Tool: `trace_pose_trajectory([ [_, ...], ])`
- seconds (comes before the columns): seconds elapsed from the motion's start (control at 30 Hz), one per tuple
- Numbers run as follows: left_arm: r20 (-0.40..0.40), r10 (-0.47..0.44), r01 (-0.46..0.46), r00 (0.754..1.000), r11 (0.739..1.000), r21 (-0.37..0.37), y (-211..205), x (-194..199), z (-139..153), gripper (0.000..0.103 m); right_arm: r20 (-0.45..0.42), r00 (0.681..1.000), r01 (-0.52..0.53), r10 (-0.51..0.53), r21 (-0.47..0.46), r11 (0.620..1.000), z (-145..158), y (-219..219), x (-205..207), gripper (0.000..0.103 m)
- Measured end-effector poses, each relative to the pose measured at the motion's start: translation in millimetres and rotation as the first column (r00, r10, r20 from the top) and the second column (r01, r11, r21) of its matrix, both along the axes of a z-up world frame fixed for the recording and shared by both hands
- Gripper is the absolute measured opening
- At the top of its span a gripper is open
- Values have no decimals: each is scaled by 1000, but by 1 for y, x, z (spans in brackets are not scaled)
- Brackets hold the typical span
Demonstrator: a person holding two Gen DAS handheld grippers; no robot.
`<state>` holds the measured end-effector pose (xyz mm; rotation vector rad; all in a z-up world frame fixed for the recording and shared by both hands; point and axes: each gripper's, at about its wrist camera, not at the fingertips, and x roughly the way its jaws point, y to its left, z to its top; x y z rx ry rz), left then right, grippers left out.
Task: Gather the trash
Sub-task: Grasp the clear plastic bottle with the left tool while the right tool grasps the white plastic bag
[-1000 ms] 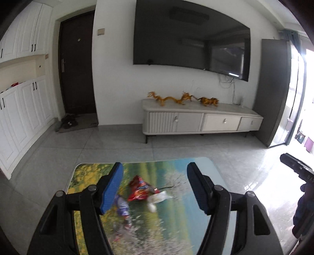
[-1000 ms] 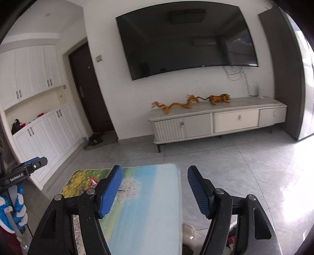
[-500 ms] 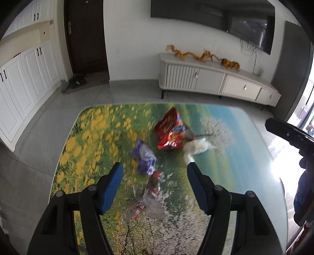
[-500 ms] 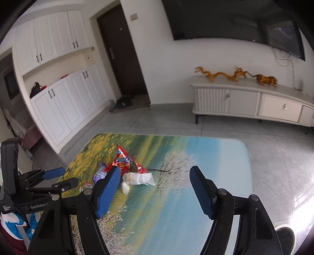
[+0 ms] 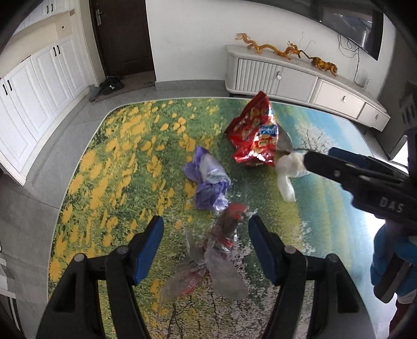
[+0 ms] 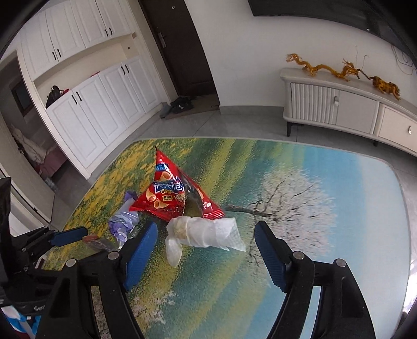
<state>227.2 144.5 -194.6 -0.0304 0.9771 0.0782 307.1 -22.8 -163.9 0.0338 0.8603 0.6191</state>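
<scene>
Trash sits mid-table point(image 5: 109, 146): red snack bag point(image 5: 256, 135), white wrapper point(image 6: 206, 233), purple wrapper point(image 5: 208, 180). Both grippers dropped closer than before, left gripper point(image 5: 206, 236) and right gripper point(image 6: 206, 243) both gaping wide. Only left view shows the clear wrapper point(image 5: 216, 258).

Location: a home living room, where I work. Evidence: wall-mounted television point(image 5: 349, 23); low white media cabinet point(image 6: 346, 109) bearing golden dragon figurines point(image 6: 325, 68); white built-in cupboards point(image 6: 86, 109); dark entrance door point(image 6: 179, 44) with shoes point(image 6: 182, 103) beside it; grey tiled floor point(image 6: 234, 122); landscape-printed worktop point(image 6: 312, 208).
</scene>
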Motion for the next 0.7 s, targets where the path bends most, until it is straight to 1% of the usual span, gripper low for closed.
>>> trace_pose_trajectory([
  [0.2,-10,9,-9,1000,1000,-19,3,0,-8,65,-14,1000,-27,27,-22,999,-11,16,7,75],
  [0.27,-10,5,-5,1000,1000,-23,3,0,-10,62,-14,999,-30,29,-40,999,-14,20,8,75],
  [0.33,-10,3,-4,1000,1000,-28,3,0,-10,59,-15,999,-33,33,-48,998,-17,22,7,73],
  [0.4,-12,-2,1,1000,999,-36,2,-1,-12,54,-18,999,-33,32,-56,998,-18,23,7,61],
  [0.43,-13,-5,4,1000,999,-39,2,-1,-13,52,-14,999,-29,29,-61,998,-19,23,7,59],
  [0.5,-15,-12,12,1000,999,-43,0,-2,-14,48,-17,999,-35,34,-59,998,-19,23,7,47],
  [0.6,-20,-25,24,999,998,-51,-3,-4,-16,41,-13,999,-48,47,-71,996,-20,22,4,41],
  [0.7,-24,-39,38,999,997,-65,-6,-6,-17,32,-10,999,-45,44,-61,997,-21,17,-1,33],
])
